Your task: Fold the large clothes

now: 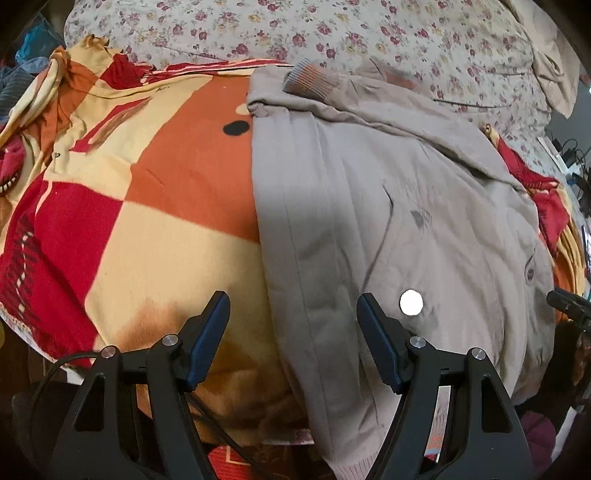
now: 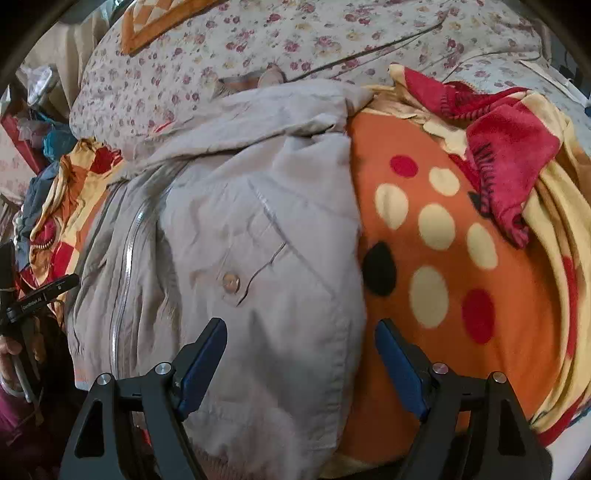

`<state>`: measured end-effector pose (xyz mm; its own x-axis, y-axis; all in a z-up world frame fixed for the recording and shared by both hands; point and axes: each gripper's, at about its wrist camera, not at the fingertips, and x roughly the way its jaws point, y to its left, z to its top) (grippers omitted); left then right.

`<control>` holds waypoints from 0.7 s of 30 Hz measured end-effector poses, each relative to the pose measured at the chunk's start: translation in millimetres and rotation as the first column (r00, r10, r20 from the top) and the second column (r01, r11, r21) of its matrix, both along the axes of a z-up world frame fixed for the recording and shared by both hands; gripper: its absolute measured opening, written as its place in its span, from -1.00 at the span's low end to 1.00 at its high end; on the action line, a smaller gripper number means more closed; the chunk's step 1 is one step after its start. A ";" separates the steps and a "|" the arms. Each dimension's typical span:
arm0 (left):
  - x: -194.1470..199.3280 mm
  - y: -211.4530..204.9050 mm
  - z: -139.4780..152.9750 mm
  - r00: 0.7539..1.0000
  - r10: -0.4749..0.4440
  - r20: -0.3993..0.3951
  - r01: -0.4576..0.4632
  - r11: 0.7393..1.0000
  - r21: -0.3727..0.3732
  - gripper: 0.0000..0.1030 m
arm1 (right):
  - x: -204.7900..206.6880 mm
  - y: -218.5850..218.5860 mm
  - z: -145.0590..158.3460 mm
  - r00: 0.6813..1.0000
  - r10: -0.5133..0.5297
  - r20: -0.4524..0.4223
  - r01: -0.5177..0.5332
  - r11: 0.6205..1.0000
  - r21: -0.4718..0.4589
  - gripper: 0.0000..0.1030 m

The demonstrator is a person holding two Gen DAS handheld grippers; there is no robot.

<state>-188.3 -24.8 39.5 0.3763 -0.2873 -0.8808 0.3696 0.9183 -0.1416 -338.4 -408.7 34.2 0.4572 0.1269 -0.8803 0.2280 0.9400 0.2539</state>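
Note:
A large beige jacket [image 1: 369,203] lies flat on the bed with its sides folded in. One ribbed cuff [image 1: 310,79] rests across its far end. In the right wrist view the jacket [image 2: 240,221] shows a zipper [image 2: 127,258] and a buttoned pocket [image 2: 231,283]. My left gripper [image 1: 291,299] hovers open over the jacket's left folded edge, with nothing between its fingers. My right gripper [image 2: 301,325] hangs open over the jacket's right folded edge, and its pads are clear of the cloth.
An orange, red and yellow blanket [image 1: 166,184] covers the bed under the jacket, bunched up at the right [image 2: 509,155]. A floral quilt [image 1: 332,33] lies beyond. Clutter sits off the bed's left side [image 2: 37,147]. A hand [image 2: 11,354] shows at the left edge.

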 end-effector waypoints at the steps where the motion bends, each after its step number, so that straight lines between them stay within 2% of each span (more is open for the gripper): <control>1: -2.8 -0.3 -0.4 1.000 -0.003 0.001 0.003 1.000 0.002 0.39 | -1.0 2.9 -1.3 1.000 0.002 -0.003 -0.002 1.000 0.000 0.55; 12: -19.4 6.7 -4.3 1.000 -0.008 -0.017 0.008 1.000 -0.006 0.39 | -20.2 20.1 -5.0 1.000 -0.001 -0.013 0.001 1.000 0.017 0.56; 21: -42.4 20.4 -9.6 0.995 -0.027 -0.097 0.019 0.997 -0.078 0.39 | -41.5 30.0 -5.4 0.999 0.013 -0.031 -0.012 0.998 0.057 0.66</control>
<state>-230.8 -4.4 30.0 0.2819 -0.3632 -0.8881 0.3713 0.8947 -0.2481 -379.9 -378.7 28.7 0.4273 0.1828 -0.8854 0.2251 0.9270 0.3001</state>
